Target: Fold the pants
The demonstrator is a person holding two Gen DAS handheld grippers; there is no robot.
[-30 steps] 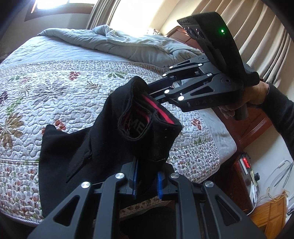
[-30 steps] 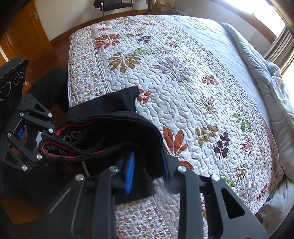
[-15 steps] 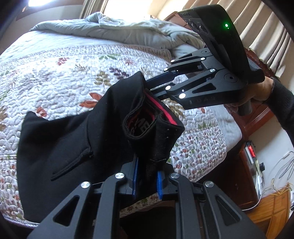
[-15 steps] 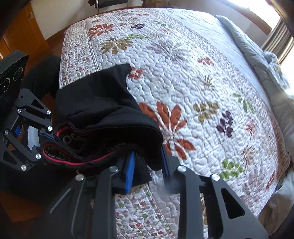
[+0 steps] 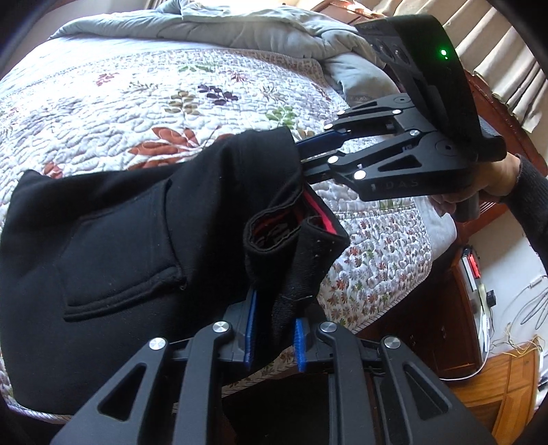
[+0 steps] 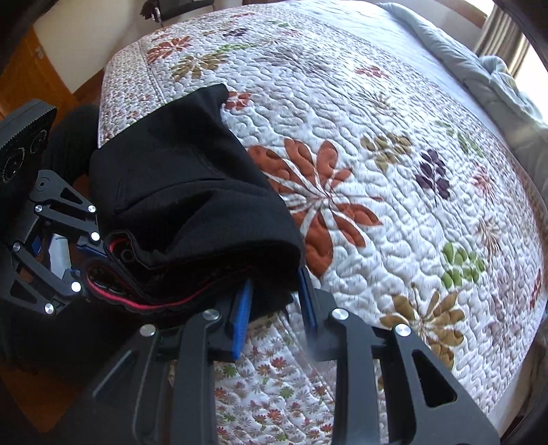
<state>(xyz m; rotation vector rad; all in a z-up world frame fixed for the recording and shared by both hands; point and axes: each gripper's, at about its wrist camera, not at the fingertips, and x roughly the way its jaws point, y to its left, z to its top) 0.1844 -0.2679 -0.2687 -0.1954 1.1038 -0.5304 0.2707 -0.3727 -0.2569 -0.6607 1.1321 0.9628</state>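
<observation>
Pants (image 5: 120, 239) were black with a red-trimmed waistband (image 5: 316, 214). Quilt (image 6: 376, 171) was white with rust, olive, purple flowers. Blanket (image 5: 239, 27) grey. Gripper pads (image 5: 251, 328) blue.

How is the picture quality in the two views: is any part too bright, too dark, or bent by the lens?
Left wrist view: the black pants are so dark that folds barely show; the curtains at top right are bright; the bed's edge curves from fisheye distortion. Right wrist view: the window corner is blown out, and sunlight leaves the quilt sharp and evenly lit.
</observation>
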